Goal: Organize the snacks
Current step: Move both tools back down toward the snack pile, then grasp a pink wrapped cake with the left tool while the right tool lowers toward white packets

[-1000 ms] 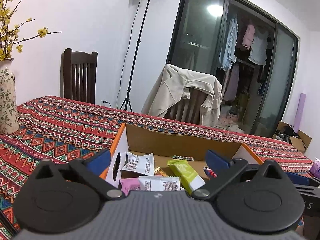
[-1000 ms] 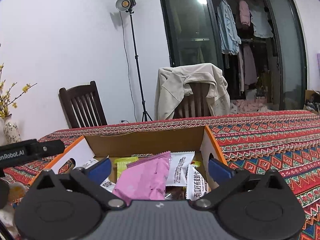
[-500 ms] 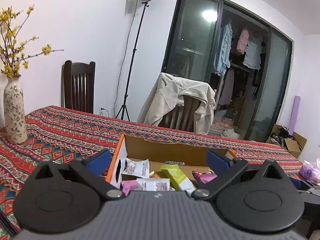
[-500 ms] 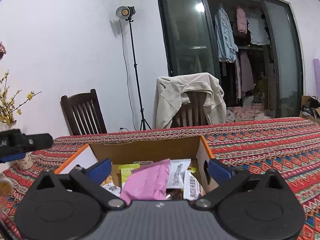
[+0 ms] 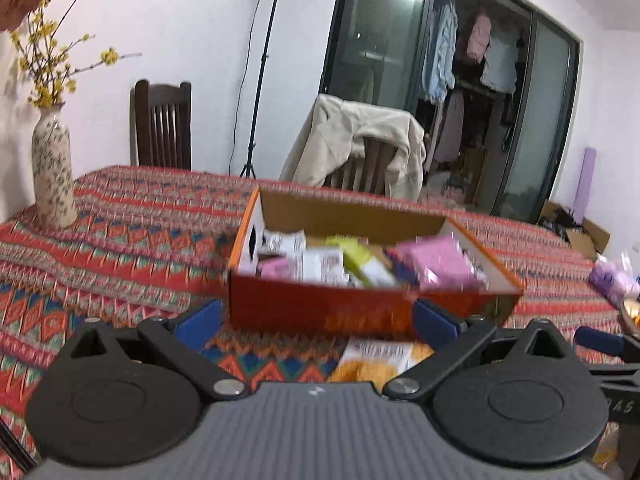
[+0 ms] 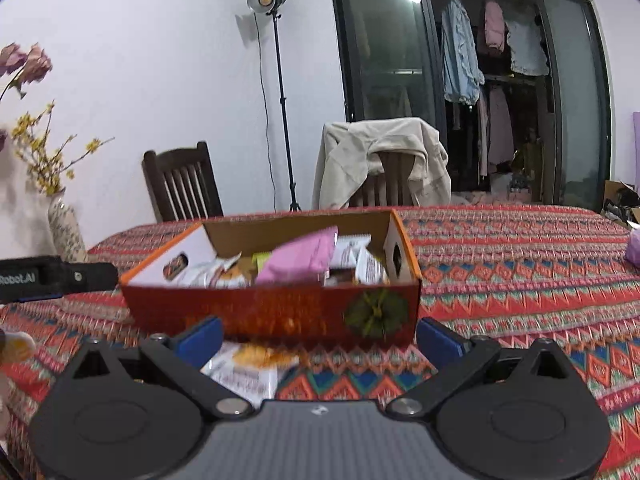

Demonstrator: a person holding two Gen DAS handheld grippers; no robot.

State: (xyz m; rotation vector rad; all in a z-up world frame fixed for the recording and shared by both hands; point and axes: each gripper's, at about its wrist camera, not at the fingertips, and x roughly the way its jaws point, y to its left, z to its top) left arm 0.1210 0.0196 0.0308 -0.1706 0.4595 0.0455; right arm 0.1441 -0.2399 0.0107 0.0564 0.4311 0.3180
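A: Where are the snacks?

B: Most are in the box (image 5: pixel 360 312), an orange carton open at the top, standing on the patterned cloth (image 5: pixel 120 240). It is the landmark here. Inside it a pink packet (image 6: pixel 298 260) leans up near the middle, a green bar (image 5: pixel 362 260) lies beside it, and white sachets (image 5: pixel 286 242) sit toward the left end wall.

A: Anything outside the box?

B: Yes. One yellow-and-white packet (image 5: pixel 376 356) lies flat on the cloth just in front of the box's near wall. The right wrist view shows it too, partly behind a finger.

A: And the grippers?

B: The left gripper (image 5: pixel 316 320) is spread wide with nothing between its blue pads (image 5: pixel 198 318). It hangs in front of the box's near wall, over the loose packet. The right gripper (image 6: pixel 320 334) is also spread wide and empty, in front of the same wall, its gap framing the green emblem (image 6: pixel 376 312) printed on that wall.

A: What else stands near the box?

B: A vase (image 5: pixel 54 176) with yellow sprigs is well to the box's left, at the table's edge. Behind the box, past the table, a chair carries a beige jacket (image 5: pixel 356 144). A lilac bundle (image 5: pixel 612 280) lies on the cloth to the box's right; what it is, I cannot tell. The frames are blurred around the box.
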